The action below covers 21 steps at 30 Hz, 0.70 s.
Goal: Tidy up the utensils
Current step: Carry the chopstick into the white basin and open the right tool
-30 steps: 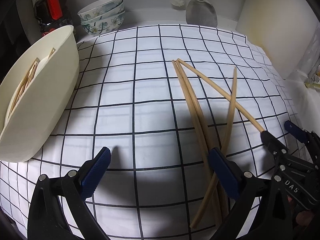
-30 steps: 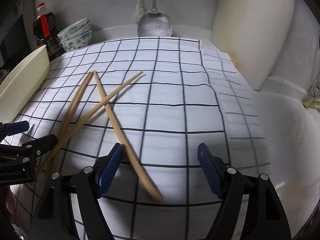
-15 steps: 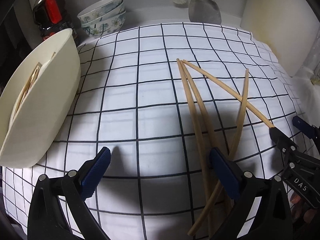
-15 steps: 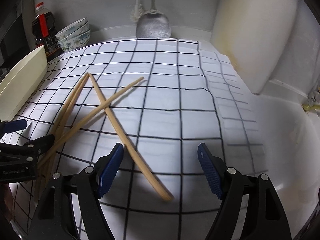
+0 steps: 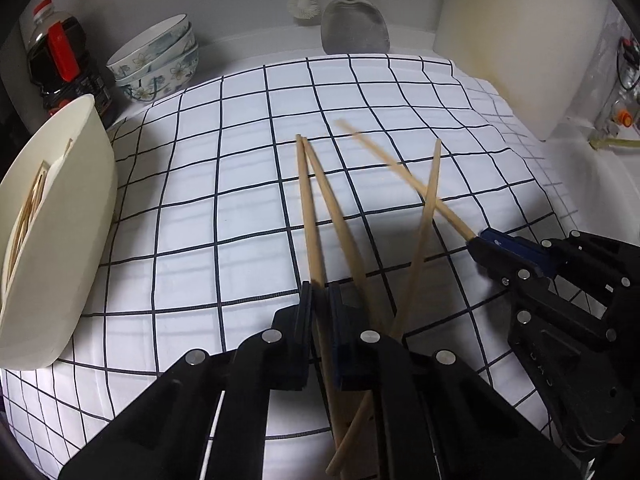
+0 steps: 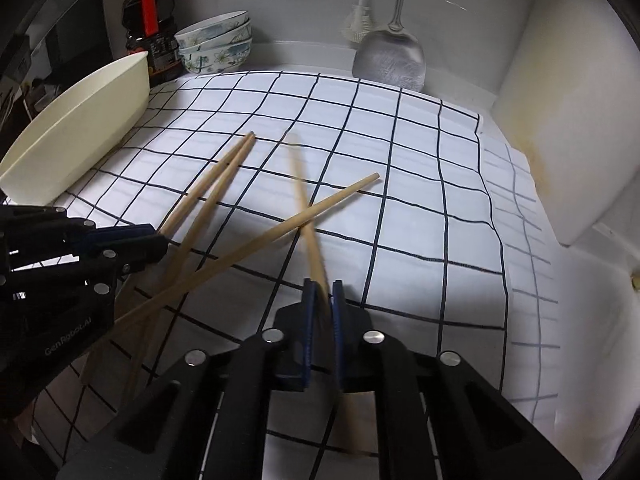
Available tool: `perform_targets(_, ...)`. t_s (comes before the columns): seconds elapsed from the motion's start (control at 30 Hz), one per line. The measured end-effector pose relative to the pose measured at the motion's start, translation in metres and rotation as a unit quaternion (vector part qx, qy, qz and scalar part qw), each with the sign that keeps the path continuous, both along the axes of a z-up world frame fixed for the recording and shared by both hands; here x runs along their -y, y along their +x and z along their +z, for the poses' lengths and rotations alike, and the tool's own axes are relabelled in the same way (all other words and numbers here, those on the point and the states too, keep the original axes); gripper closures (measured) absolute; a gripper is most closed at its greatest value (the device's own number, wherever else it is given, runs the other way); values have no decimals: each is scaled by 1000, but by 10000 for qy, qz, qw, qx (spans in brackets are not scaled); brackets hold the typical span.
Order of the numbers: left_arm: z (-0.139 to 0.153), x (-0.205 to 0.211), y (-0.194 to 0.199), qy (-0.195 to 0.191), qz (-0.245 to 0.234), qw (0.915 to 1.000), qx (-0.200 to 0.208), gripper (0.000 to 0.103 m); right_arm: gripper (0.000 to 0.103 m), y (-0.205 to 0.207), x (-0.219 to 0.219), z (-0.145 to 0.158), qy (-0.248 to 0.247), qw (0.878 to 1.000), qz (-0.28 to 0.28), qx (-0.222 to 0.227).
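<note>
Wooden chopsticks lie crossed mid-counter on the checked cloth [image 5: 224, 184]. The left tongs [image 5: 320, 296] are clamped on one chopstick [image 5: 306, 200] of the parallel pair; the right tongs [image 6: 322, 292] are clamped on a blurred, lifted chopstick [image 6: 306, 208]. A cream tray [image 5: 80, 216] sits at the counter's left edge.

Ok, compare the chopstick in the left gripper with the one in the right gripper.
The left chopstick, in the left gripper, looks sharp; the right chopstick, in the right gripper, is motion-blurred. The left chopstick runs close beside a neighbouring chopstick, far tips nearly touching; the right chopstick crosses a loose chopstick. Both are plain pale wood, each clamped between shut fingers.
</note>
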State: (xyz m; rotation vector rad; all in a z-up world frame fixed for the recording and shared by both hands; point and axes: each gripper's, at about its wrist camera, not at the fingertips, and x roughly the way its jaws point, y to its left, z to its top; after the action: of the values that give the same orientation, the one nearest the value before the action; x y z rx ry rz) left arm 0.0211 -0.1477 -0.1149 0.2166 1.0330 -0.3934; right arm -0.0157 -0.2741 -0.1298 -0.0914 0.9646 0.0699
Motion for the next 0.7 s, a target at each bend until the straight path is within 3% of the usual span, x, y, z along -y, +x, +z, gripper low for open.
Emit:
perform_targets(0.27, 6, -10, 5, -55, 80, 9999, -92, 96, 97, -8, 31, 8, 287, 9960, -839, 108)
perform_targets(0.7, 30, -16, 13, -110, 92, 9999, 55, 96, 97, -11, 60, 26, 198, 9896, -1393, 291)
